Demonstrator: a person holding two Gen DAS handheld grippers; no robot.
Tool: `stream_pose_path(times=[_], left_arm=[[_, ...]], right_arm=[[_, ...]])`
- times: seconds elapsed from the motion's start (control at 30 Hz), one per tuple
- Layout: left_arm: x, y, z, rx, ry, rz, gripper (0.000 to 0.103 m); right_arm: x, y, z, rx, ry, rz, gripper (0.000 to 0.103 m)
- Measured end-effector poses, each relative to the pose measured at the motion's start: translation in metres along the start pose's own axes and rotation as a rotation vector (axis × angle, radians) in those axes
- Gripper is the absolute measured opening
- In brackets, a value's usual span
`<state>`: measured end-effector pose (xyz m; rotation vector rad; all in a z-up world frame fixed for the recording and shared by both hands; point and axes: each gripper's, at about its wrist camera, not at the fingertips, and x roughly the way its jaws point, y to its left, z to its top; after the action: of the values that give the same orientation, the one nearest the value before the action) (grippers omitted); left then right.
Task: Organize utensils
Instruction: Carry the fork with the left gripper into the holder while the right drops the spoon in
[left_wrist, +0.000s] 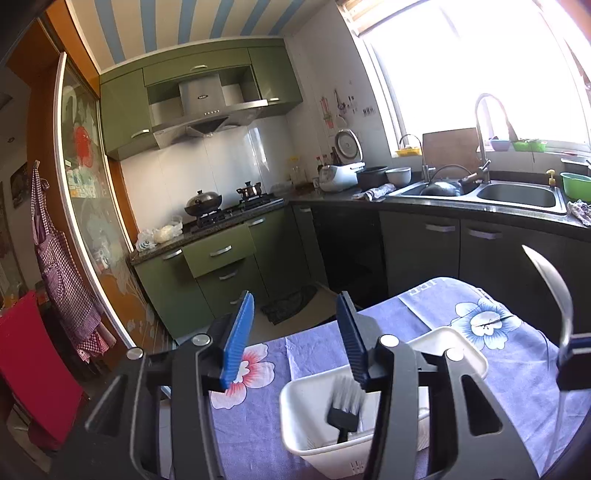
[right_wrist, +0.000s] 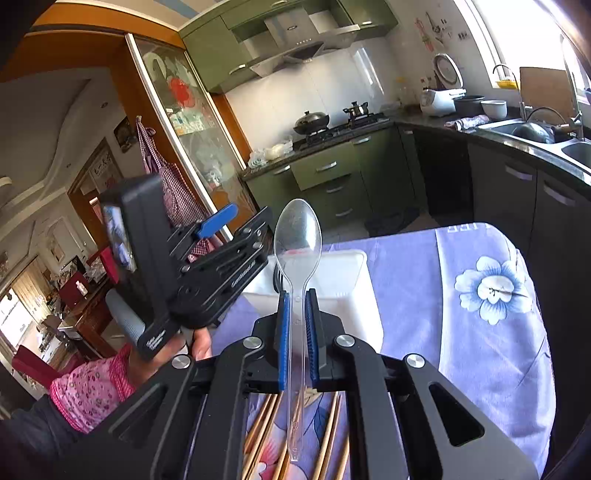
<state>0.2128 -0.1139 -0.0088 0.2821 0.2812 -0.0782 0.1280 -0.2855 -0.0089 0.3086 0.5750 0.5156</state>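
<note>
My left gripper (left_wrist: 295, 332) is open, its blue pads wide apart with nothing between them. It hovers just above a white plastic utensil holder (left_wrist: 461, 354) on the purple flowered tablecloth. A black brush (left_wrist: 343, 410) lies inside the holder. My right gripper (right_wrist: 297, 306) is shut on the handle of a clear plastic spoon (right_wrist: 297, 236), bowl up, just in front of the holder (right_wrist: 354, 280). The left wrist view shows the spoon (left_wrist: 554, 291) at the right edge. Several wooden chopsticks (right_wrist: 332, 435) lie on the cloth under the right gripper.
A person's hand (right_wrist: 199, 343) in a pink sleeve holds the left gripper (right_wrist: 240, 225) to the left of the holder. The table's far edge (right_wrist: 461, 227) faces dark cabinets, a sink (left_wrist: 517, 195) and a stove (left_wrist: 229, 210). A red chair (left_wrist: 33, 362) stands at the left.
</note>
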Motion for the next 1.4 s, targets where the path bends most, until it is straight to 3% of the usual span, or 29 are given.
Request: stream_pose_path(times=[0.2,0.4,0.53,0.67,1.03,1.1,1.13,1.3,1.4], left_arm=[[-0.025,0.025,0.017,-0.058,-0.010,0.003,0.046],[-0.048,0.051,0.010,-0.100,0.021,0.007,0.047],[-0.056,0.062,-0.001,-0.109,0.050,0.012,0.047],[-0.059,0.071,-0.012,-0.131,0.087,0.004,0.048],[-0.057,0.064,-0.030,-0.116,0.176,-0.013,0.050],[-0.058,0.062,-0.032,-0.112,0.194,-0.019,0.050],[-0.057,0.062,-0.033,-0.109,0.205,-0.020,0.050],[-0.054,0.061,-0.049,-0.137,0.301,-0.060,0.053],[-0.046,0.060,-0.071,-0.167,0.414,-0.100,0.054]], right_arm=[[0.007,0.016,0.046,-0.031,-0.161,-0.044,0.009],[0.033,0.029,0.086,-0.109,-0.316,-0.170,0.009],[0.068,0.022,0.083,-0.136,-0.308,-0.236,0.010],[0.093,0.003,0.061,-0.118,-0.248,-0.243,0.010],[0.100,-0.004,0.010,-0.154,-0.155,-0.252,0.015],[0.095,-0.003,0.006,-0.157,-0.155,-0.259,0.020],[0.092,-0.002,0.006,-0.161,-0.152,-0.262,0.027],[0.060,-0.001,0.002,-0.147,-0.190,-0.264,0.028],[0.028,-0.001,-0.008,-0.149,-0.214,-0.274,0.028]])
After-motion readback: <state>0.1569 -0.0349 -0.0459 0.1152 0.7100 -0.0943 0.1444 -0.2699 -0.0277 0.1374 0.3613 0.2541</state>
